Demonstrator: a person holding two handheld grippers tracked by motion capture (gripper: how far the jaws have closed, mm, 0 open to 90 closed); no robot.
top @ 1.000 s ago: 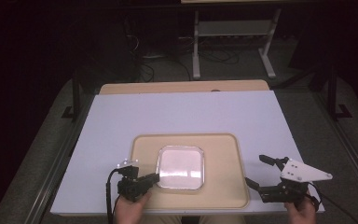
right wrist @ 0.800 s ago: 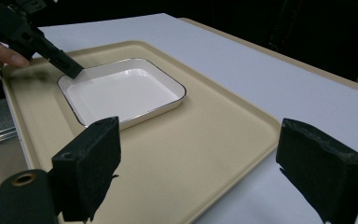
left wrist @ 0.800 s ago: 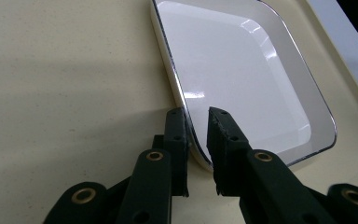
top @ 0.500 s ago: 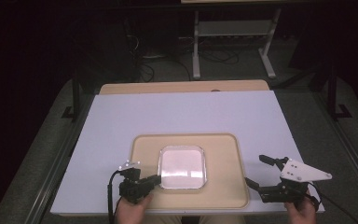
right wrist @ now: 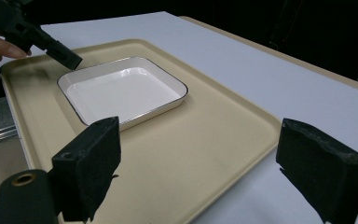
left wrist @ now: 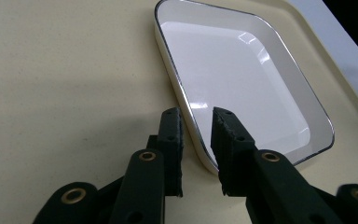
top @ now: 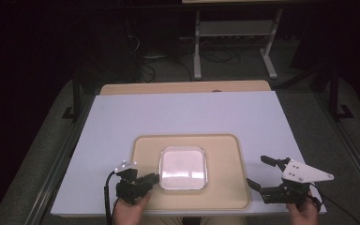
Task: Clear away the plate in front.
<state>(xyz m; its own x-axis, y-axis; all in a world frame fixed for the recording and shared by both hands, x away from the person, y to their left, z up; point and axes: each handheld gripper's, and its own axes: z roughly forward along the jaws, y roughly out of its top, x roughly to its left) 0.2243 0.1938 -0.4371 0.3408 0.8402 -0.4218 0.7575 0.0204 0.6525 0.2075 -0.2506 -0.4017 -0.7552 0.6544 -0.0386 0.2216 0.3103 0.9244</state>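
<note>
White enamel dish (top: 183,168) sits mid-tray (top: 225,197), unlifted; left gripper (left wrist: 196,128) jaws straddle the dish's near rim, narrowly parted, not clamped; right gripper (top: 255,173), off the tray's edge, gapes wide, holding nothing.

Just ahead of the black jaws of the left gripper (left wrist: 196,122) lies a glossy white dish (left wrist: 242,74) edged with a thin dark rim line, and under both spreads a plain beige tray (top: 225,187). The right gripper (top: 258,174) is black too, topped by a pale grey plate, and beneath it runs the white table top (top: 178,112), unpatterned, with a light wood strip along its far edge and dark surroundings beyond.
</note>
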